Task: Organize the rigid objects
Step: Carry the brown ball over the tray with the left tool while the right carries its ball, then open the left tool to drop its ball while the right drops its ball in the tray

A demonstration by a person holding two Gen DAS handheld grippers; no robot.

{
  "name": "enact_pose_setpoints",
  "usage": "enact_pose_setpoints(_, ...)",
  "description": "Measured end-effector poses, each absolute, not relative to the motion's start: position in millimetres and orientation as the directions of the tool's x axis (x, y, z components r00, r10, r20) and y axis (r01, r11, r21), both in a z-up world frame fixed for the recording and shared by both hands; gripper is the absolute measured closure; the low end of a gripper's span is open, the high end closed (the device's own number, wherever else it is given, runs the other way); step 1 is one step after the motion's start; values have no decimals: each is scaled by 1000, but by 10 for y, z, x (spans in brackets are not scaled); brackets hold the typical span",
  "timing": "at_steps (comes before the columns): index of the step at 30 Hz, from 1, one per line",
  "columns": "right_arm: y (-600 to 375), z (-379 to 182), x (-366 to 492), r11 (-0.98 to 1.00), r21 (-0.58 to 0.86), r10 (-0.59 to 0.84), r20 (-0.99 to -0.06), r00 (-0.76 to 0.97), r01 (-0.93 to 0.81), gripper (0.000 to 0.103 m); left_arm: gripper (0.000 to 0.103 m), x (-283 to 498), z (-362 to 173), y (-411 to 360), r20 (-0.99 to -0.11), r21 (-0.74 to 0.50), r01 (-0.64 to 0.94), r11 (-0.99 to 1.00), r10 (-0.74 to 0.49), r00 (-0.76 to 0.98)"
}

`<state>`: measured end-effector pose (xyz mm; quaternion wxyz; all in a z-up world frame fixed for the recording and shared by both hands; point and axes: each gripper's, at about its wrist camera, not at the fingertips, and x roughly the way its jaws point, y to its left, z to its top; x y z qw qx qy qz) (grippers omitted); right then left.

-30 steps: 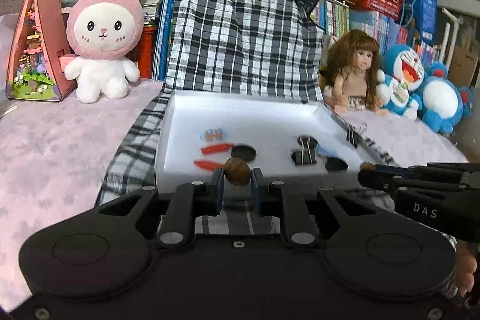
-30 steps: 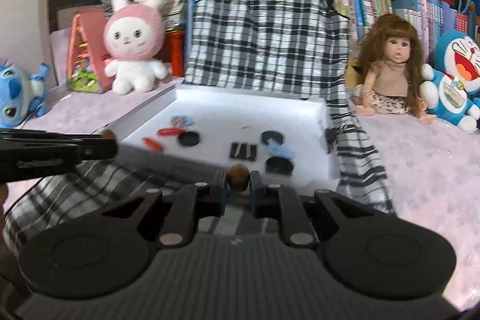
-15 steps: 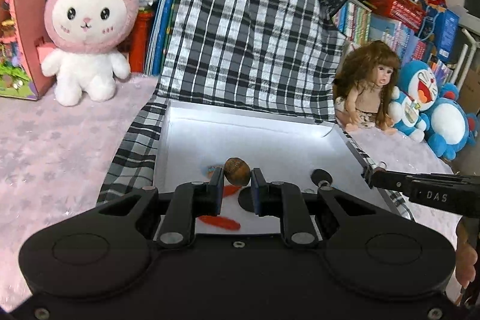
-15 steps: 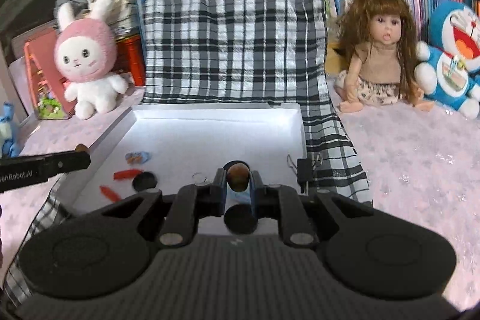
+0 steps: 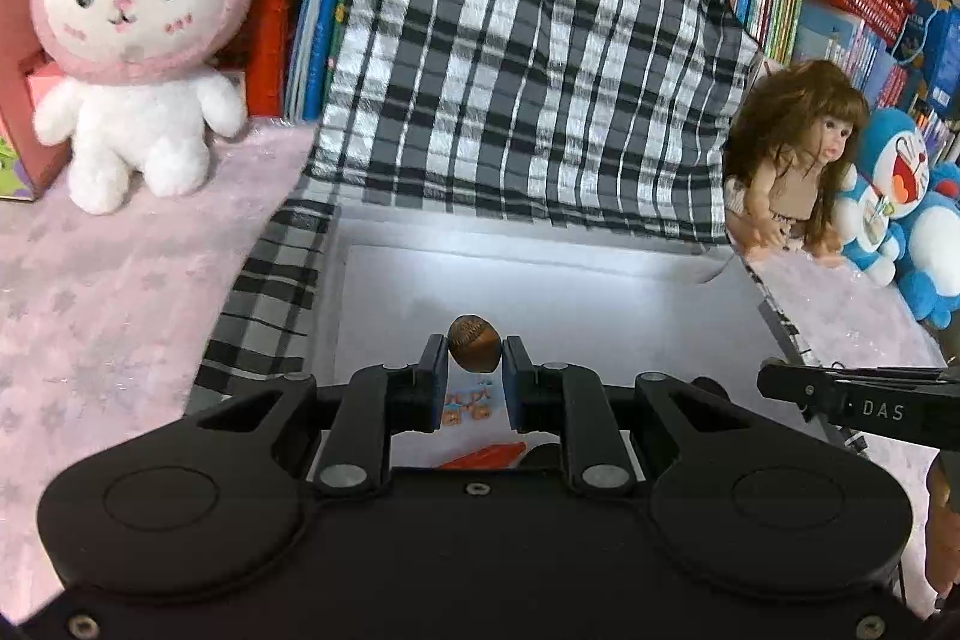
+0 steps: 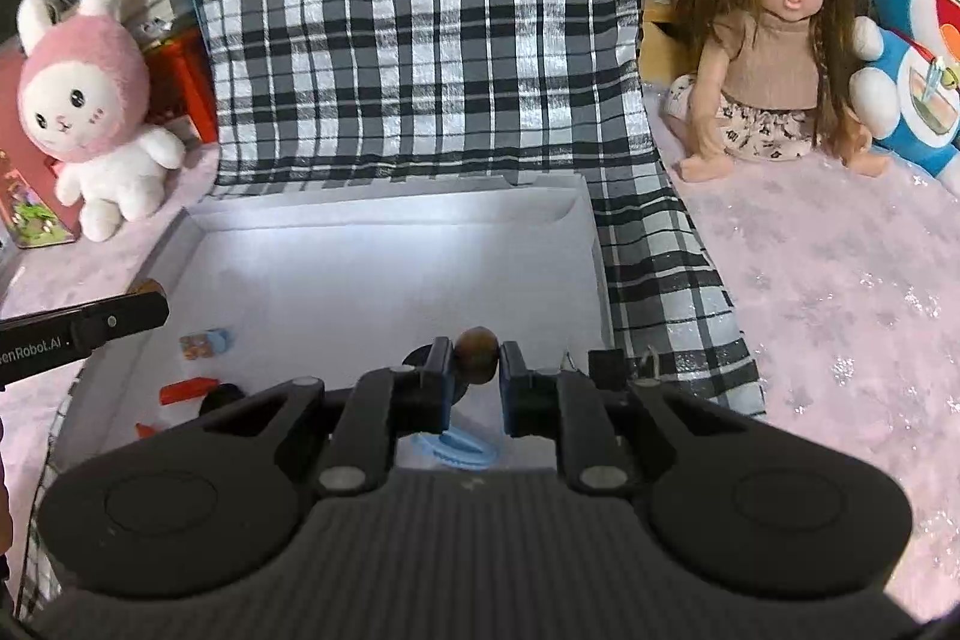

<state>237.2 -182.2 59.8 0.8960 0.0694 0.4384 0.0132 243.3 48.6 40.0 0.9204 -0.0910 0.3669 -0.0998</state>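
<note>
Two nuts are being pinched, left gripper (image 5: 475, 363) on nut (image 5: 474, 351), right gripper (image 6: 475, 365) likewise; I am risking either rolling out over the tray (image 6: 384, 280).

Lighting even indoors; fisheye distortion strong in both views.
Brightest glare lies on the open white rectangular cardboard box (image 5: 540, 280) (image 6: 390, 244), along its far inner wall. The pink-hooded white plush rabbit (image 5: 135, 34), left of the box, shows slight blur. Frame corners curve and darken.
</note>
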Motion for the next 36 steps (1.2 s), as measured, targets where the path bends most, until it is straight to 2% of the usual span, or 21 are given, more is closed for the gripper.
enact_pose_setpoints(7, -1784, 490, 2404, 990, 129, 73, -813, 578, 55, 83, 85, 2485, 233, 490, -702, -247, 90, 965, -242, 670)
enact_pose_setpoints(19, -1775, 454, 2413, 989, 133, 76, -821, 566, 61, 82, 85, 2476, 148, 484, -715, -229, 89, 969, -230, 660)
enact_pose_setpoints(23, -1781, 484, 2380, 989, 140, 82, -810, 581, 55, 79, 83, 2452, 170, 485, -709, -227, 93, 970, -230, 667)
enact_pose_setpoints(26, -1781, 548, 2314, 988, 147, 93, -793, 602, 41, 76, 75, 2400, 226, 490, -696, -215, 101, 971, -225, 682)
enact_pose_setpoints(27, -1773, 574, 2280, 988, 149, 98, -786, 611, 32, 76, 68, 2371, 249, 497, -690, -211, 104, 972, -224, 688)
enact_pose_setpoints(28, -1762, 600, 2240, 989, 149, 103, -778, 619, 23, 70, 63, 2340, 270, 504, -685, -208, 105, 973, -221, 694)
enact_pose_setpoints(30, -1739, 648, 2155, 988, 153, 120, -762, 637, -3, 58, 60, 2266, 314, 515, -676, -200, 112, 973, -219, 703)
enact_pose_setpoints(36, -1631, 760, 1811, 982, 162, 187, -709, 680, -100, 46, 51, 1940, 424, 506, -642, -184, 155, 971, -238, 728)
